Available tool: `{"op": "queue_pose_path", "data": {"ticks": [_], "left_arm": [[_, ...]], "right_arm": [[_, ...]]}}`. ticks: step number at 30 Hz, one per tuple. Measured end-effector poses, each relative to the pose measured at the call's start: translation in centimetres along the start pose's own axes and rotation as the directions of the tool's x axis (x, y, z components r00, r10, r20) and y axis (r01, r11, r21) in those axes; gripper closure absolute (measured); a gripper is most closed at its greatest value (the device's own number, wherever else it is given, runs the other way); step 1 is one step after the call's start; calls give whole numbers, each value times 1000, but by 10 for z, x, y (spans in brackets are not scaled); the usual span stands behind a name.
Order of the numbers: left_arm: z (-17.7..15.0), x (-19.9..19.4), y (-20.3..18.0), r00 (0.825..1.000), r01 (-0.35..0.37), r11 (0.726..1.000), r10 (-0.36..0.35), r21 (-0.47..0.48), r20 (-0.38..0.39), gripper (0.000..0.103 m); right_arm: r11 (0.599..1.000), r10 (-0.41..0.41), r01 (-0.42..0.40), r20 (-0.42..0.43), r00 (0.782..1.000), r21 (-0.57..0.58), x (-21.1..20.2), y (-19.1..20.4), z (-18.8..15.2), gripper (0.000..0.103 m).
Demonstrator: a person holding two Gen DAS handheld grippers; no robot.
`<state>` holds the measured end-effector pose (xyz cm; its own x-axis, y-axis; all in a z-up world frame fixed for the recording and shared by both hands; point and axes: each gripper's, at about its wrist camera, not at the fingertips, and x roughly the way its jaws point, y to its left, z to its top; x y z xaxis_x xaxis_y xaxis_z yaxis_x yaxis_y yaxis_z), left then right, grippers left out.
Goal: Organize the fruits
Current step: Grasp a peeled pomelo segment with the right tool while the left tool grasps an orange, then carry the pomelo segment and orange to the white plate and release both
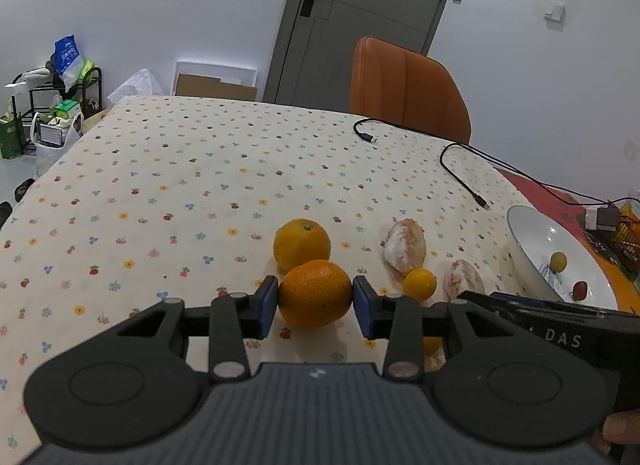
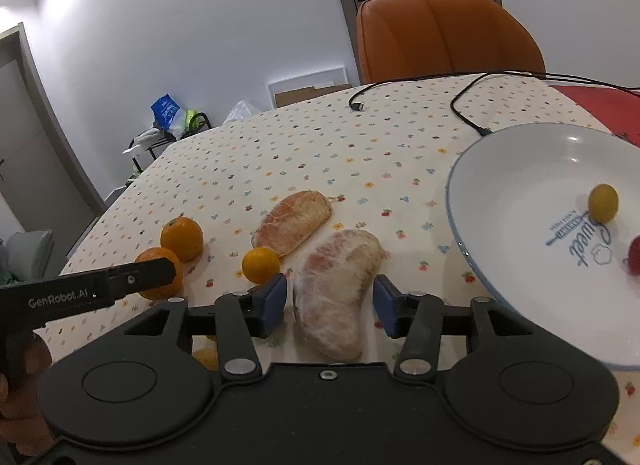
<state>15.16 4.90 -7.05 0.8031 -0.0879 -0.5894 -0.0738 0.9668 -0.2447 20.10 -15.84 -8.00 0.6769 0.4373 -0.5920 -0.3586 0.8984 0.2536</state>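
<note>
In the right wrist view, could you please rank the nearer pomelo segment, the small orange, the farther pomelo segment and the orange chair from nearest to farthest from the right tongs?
1. Nearer pomelo segment: between the open right tongs.
2. Small orange: just beyond the left pad.
3. Farther pomelo segment: behind it on the tablecloth.
4. Orange chair: past the table's far edge.

Matt cloth with small printed flowers over the surface (image 2: 320,153). Dimpled, slightly shiny peel on the orange (image 1: 315,293). Dull, papery white membrane on the pomelo segment (image 2: 336,297). Glossy glazed ceramic on the white plate (image 2: 516,193). Matt black plastic with bare metal pivot pins on the left gripper (image 1: 315,301); blue rubbery pads (image 1: 267,301). Smooth orange leather-look upholstery on the chair (image 2: 444,33).
</note>
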Motion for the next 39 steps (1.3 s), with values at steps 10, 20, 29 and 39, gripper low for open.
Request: {"op": "queue_pose_path", "data": {"ticks": [10, 20, 29, 39], "left_arm": [[4, 2, 2, 1000, 5, 1000, -5, 4, 2, 64], [5, -15, -11, 999, 13, 1000, -14, 23, 34, 64], [10, -23, -37, 998, 32, 998, -35, 58, 58, 64], [10, -24, -71, 995, 69, 992, -76, 103, 67, 64]], "right_arm": [[1000, 13, -13, 17, 1000, 12, 7, 0, 5, 66], [998, 63, -64, 89, 994, 14, -25, 3, 6, 66], [998, 54, -59, 159, 986, 23, -55, -12, 9, 66], [998, 1, -14, 197, 980, 64, -79, -44, 7, 66]]}}
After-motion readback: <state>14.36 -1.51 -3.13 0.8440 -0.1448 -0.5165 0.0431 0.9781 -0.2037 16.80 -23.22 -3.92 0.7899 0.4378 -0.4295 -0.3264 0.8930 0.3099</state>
